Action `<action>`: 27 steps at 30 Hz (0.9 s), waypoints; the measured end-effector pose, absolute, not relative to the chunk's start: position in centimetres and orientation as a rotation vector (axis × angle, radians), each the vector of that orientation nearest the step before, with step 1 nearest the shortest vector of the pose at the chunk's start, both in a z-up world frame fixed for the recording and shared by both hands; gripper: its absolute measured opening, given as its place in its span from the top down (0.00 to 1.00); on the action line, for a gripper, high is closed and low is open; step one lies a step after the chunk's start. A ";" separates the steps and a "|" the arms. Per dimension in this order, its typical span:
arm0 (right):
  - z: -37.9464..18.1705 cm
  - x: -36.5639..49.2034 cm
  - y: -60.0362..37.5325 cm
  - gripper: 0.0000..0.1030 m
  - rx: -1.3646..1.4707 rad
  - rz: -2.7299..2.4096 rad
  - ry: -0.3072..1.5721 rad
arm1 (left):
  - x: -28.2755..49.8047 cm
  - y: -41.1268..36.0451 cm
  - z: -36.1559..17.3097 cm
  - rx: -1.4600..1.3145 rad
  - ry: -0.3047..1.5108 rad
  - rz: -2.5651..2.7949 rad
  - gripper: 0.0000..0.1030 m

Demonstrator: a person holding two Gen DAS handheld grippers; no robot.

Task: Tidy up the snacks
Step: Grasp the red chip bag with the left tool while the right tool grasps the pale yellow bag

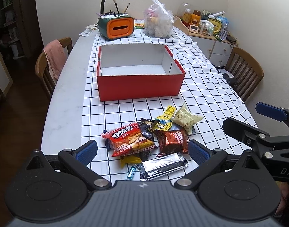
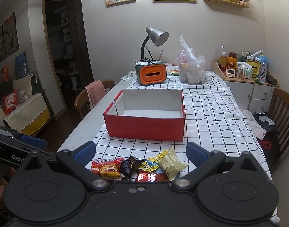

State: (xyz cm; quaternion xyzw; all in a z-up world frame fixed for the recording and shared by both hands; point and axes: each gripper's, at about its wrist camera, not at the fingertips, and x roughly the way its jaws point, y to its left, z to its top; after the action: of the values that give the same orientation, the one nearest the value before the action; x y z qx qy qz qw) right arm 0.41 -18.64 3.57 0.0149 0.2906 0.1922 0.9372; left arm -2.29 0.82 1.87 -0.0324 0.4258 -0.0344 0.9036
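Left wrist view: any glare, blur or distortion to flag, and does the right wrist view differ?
Left wrist view: fisheye bends the table edge; glare on the silver wrapper; a bluish smear by the water bottle. Right wrist view: dimmer, dark vignetted corners, red box still sharp.

Bare checked cloth (image 1: pixel 137 107) between snack pile (image 1: pixel 148 141) and red box (image 1: pixel 140 83); box top open, interior unobstructed.

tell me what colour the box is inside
White inside, red outside. The box shows it best in the left wrist view, which looks down into it.
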 end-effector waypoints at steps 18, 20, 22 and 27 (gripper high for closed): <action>-0.6 4.1 -19.4 0.02 -0.052 0.400 0.693 | 1.4 2.5 -1.3 -0.140 0.978 0.009 0.00; -1.4 5.1 -19.7 0.02 -0.052 0.406 0.719 | 2.2 2.7 -2.0 -0.146 1.001 0.031 0.00; -2.3 6.1 -20.0 0.02 -0.050 0.410 0.749 | 3.1 2.9 -2.7 -0.164 1.031 0.044 0.00; -4.6 8.5 -19.9 0.07 -0.090 0.421 0.817 | 5.7 3.5 -4.5 -0.219 1.098 0.097 0.00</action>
State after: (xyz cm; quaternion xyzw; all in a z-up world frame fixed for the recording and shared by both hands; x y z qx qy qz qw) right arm 8.55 -19.95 -4.62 -0.0436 0.3941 0.2031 0.8953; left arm 5.75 3.53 -4.48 -0.1036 0.5207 0.0458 0.8462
